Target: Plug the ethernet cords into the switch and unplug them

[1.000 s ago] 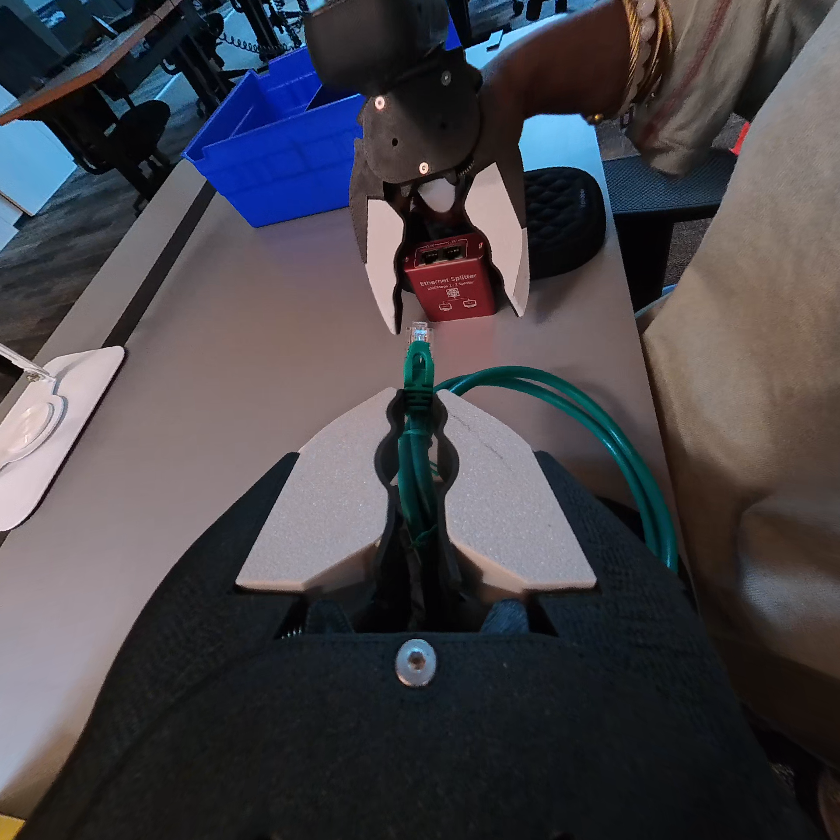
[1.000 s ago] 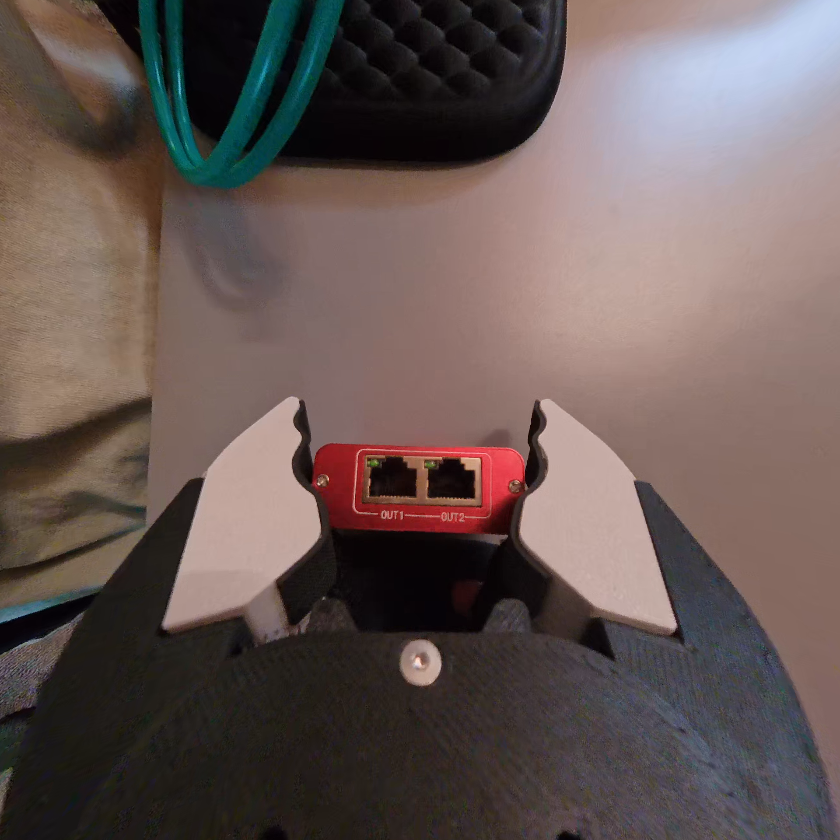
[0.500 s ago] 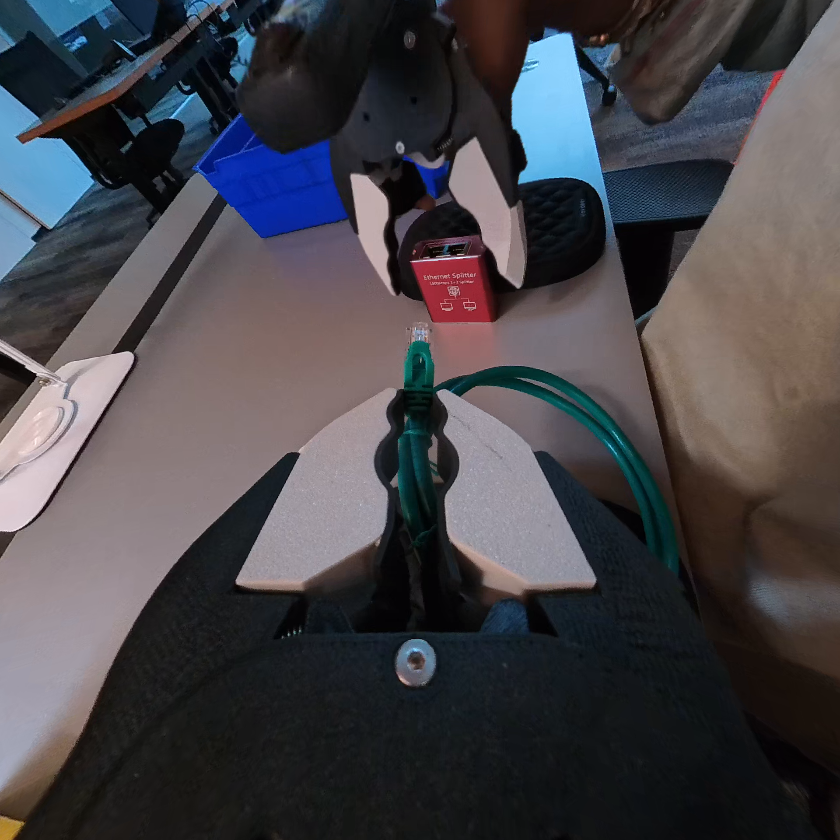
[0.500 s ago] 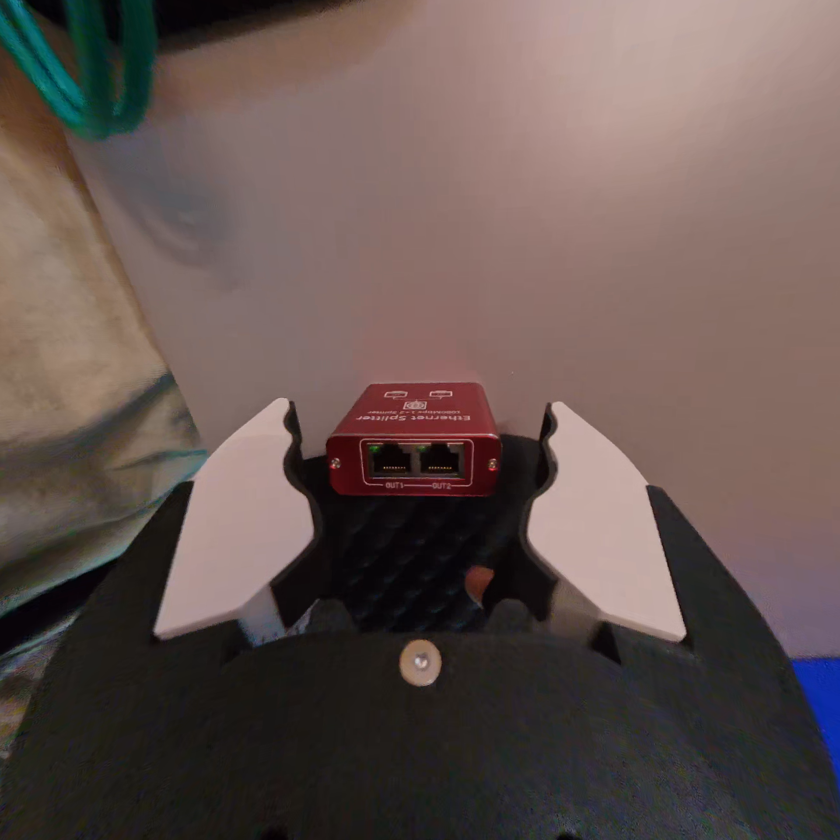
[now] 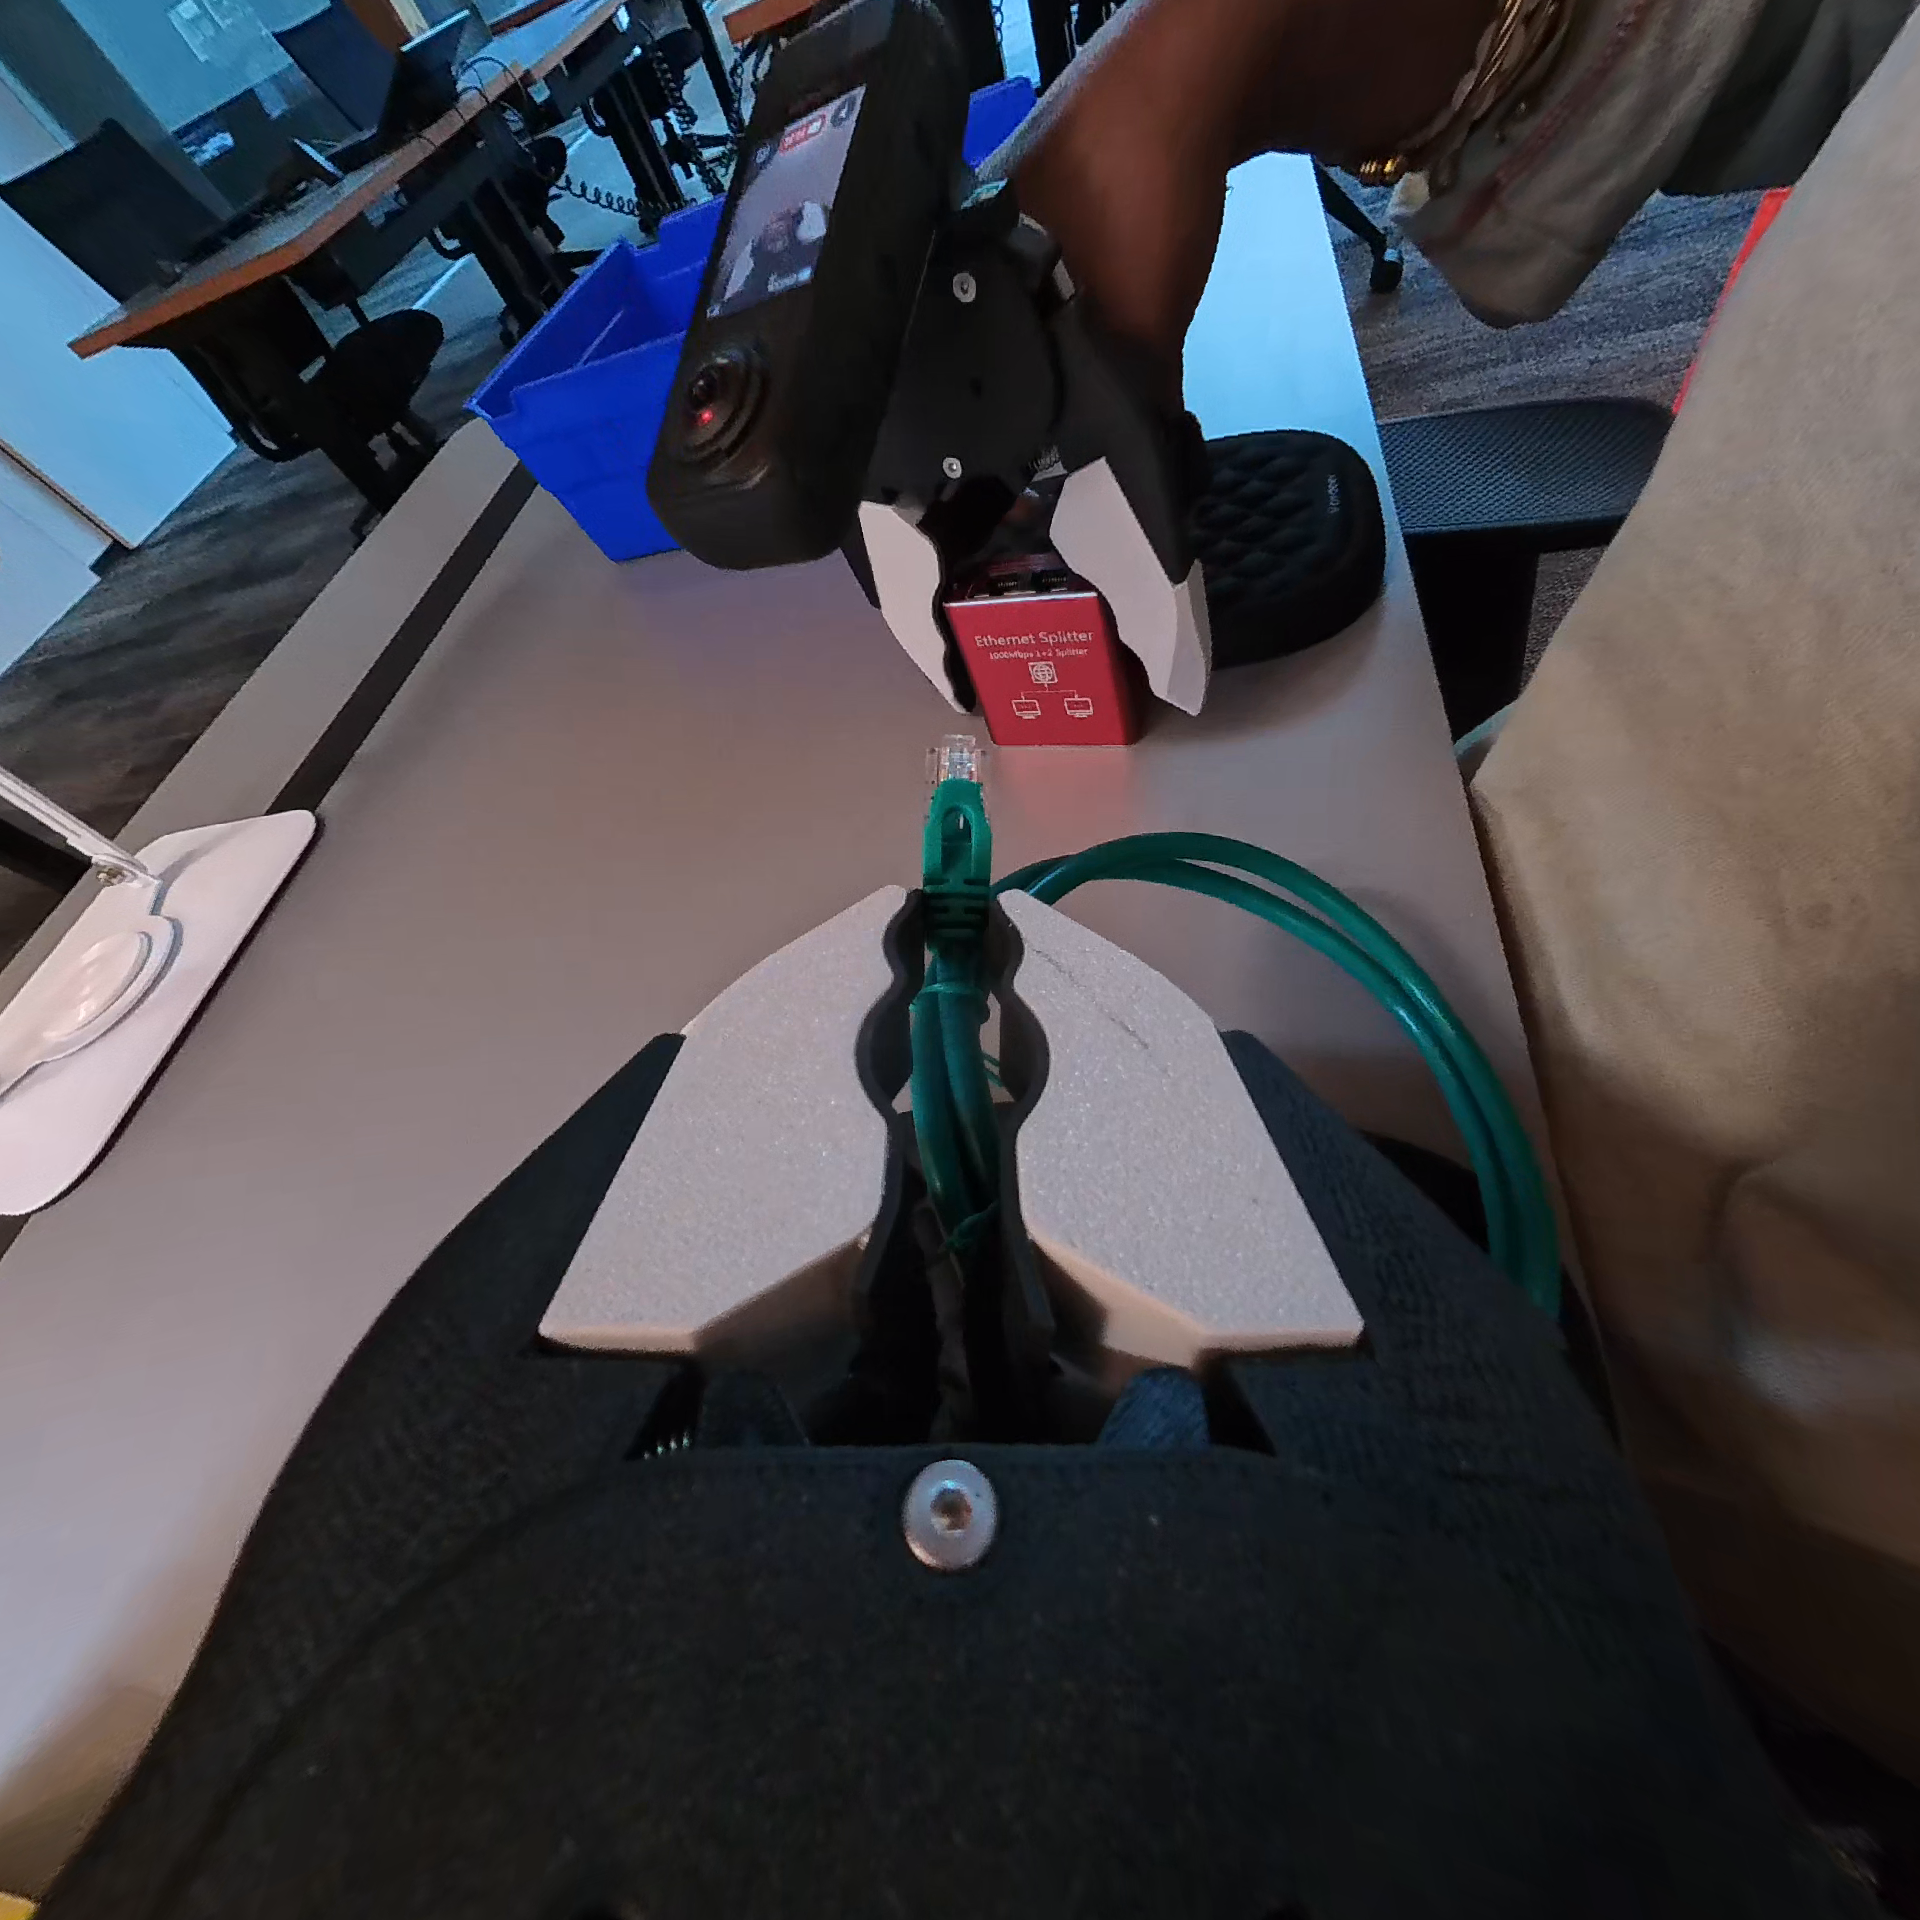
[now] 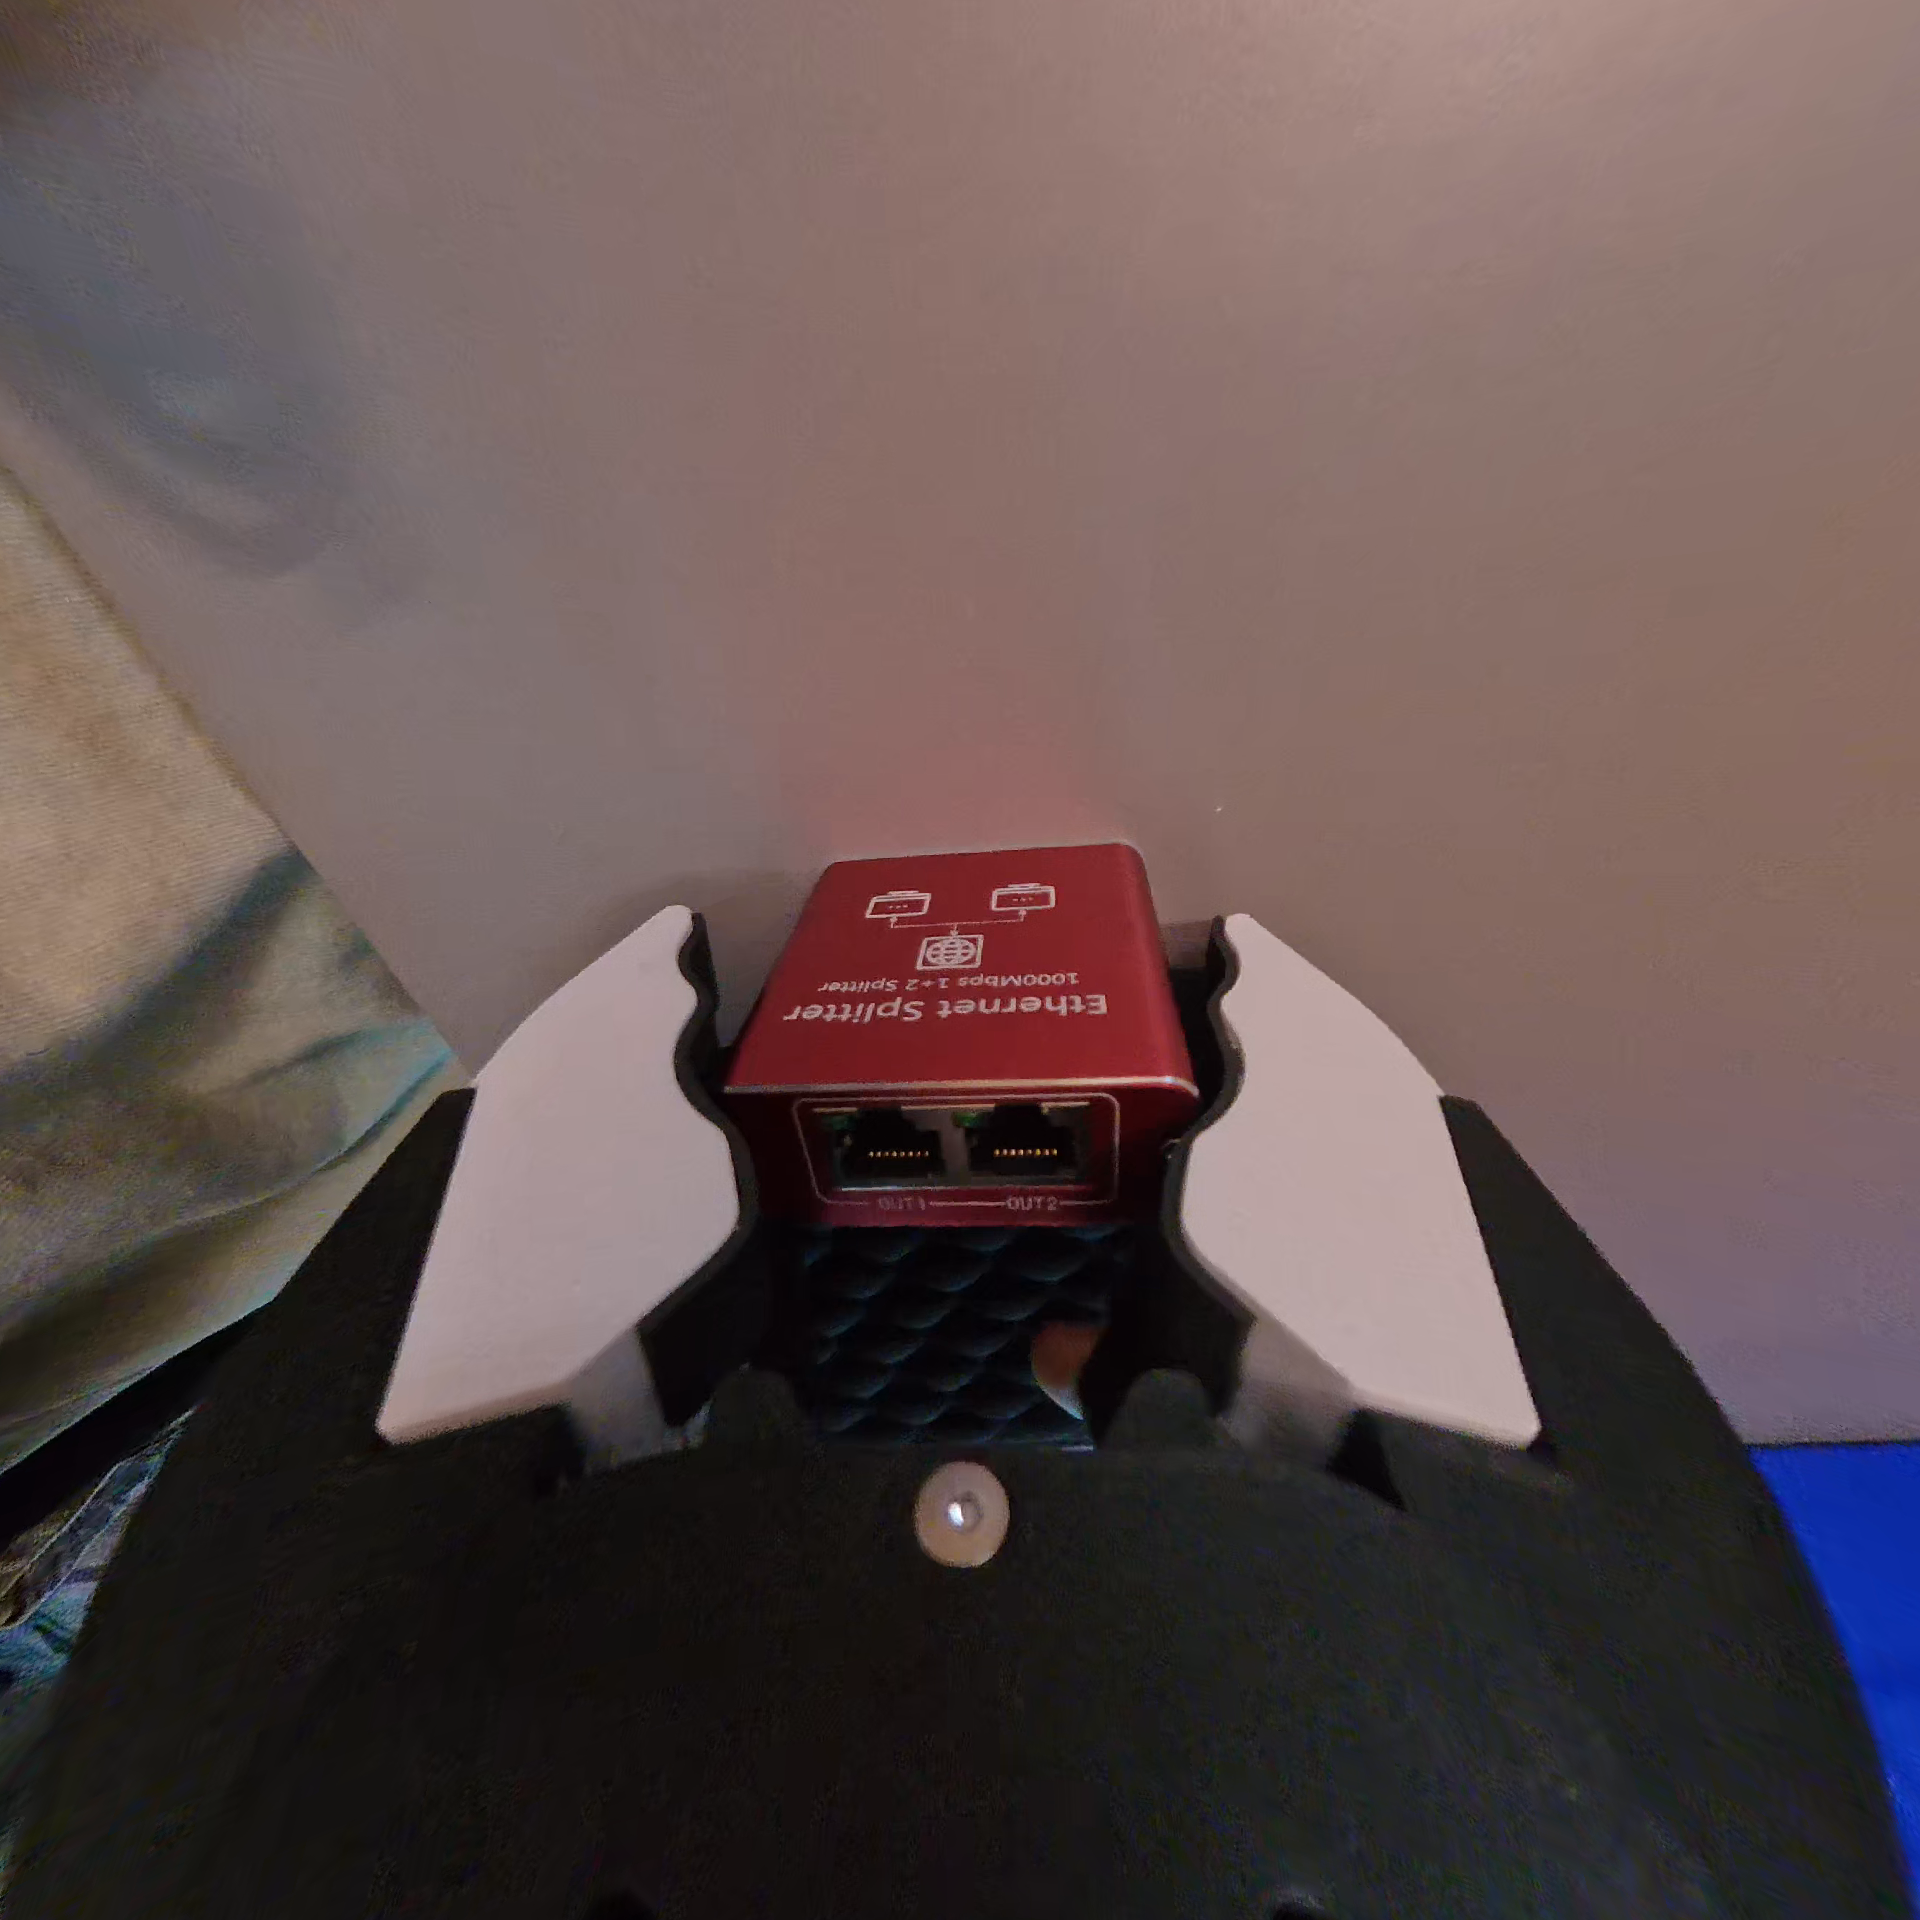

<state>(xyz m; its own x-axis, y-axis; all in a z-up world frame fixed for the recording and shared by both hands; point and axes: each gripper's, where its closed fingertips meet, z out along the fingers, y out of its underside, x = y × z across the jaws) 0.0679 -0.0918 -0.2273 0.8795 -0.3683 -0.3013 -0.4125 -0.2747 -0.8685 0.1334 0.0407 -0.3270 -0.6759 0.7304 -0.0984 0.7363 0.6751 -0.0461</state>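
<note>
There are 2 grippers: the left gripper (image 5: 954, 914) and the right gripper (image 5: 1049, 623). 1 red switch (image 6: 961, 997) shows 2 ports side by side. 1 green ethernet cord (image 5: 1351, 966) carries 1 clear plug (image 5: 957, 757). On the table (image 5: 582, 831) sit 1 blue bin (image 5: 592, 416), 1 black quilted pad (image 5: 1283, 540) and 1 white flat base (image 5: 114, 997).

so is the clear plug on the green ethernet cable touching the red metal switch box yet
Apart. The left wrist view shows bare table between the clear plug and the red switch box.
</note>
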